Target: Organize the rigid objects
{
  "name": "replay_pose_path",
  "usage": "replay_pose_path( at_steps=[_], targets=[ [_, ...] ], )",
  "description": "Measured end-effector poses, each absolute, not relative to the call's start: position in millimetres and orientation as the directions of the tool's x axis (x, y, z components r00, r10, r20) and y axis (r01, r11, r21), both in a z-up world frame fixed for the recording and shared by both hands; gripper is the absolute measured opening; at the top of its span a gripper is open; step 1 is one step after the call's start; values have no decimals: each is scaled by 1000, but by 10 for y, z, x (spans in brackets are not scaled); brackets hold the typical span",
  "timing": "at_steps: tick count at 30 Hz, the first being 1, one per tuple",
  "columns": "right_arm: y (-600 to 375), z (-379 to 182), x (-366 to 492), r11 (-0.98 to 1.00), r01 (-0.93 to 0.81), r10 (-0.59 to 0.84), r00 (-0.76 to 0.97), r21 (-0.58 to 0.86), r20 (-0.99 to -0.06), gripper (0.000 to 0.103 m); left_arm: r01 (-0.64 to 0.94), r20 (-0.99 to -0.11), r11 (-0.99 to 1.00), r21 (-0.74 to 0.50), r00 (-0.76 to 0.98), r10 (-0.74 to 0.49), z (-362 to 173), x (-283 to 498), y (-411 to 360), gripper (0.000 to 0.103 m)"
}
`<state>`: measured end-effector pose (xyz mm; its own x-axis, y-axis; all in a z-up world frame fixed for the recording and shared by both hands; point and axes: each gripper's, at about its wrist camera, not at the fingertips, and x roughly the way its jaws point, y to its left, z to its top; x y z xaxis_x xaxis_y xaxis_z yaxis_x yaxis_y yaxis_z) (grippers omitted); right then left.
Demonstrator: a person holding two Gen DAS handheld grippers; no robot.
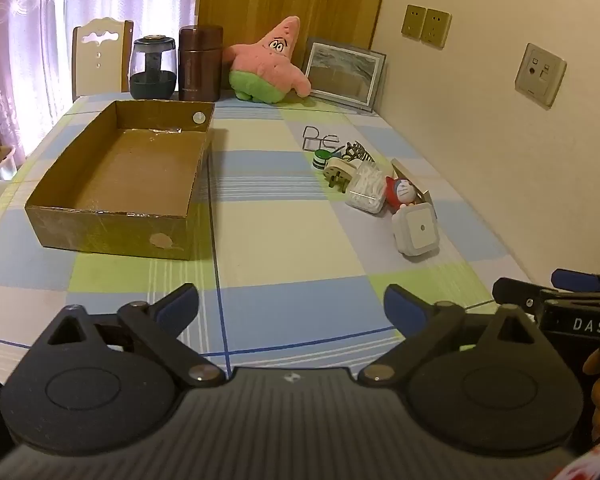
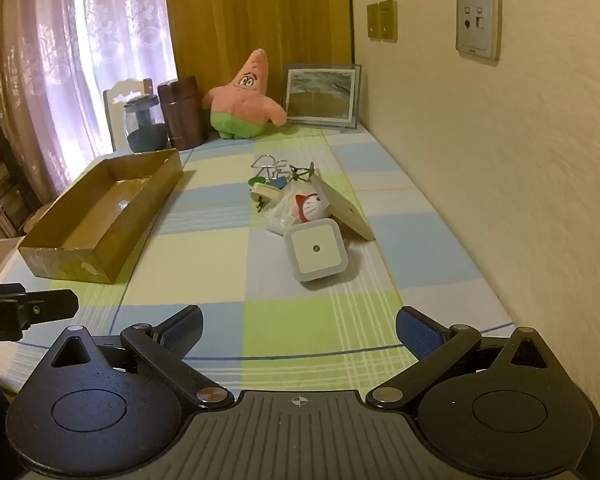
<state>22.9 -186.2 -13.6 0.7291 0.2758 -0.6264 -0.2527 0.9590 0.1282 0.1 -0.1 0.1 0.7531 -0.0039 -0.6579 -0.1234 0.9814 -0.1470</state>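
An empty brown cardboard box lies on the left of the checked table. To the right is a heap of small items: a white square night light, a Doraemon figure, a clear plastic case, a white plug adapter, metal wire puzzles and a tilted wooden board. My left gripper is open and empty near the table's front edge. My right gripper is open and empty, a short way in front of the night light.
At the back stand a Patrick plush, a brown canister, a dark glass jar and a framed picture. A wall with sockets runs along the right. A chair stands behind.
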Motion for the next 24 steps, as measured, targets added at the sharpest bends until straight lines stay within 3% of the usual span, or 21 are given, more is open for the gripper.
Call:
replay_pose_path(
  at_steps=[24],
  targets=[
    [-1864, -171, 229, 960, -253, 272, 729, 122, -628, 100, -103, -669, 984, -145, 743, -21, -104, 40, -104, 94]
  ],
)
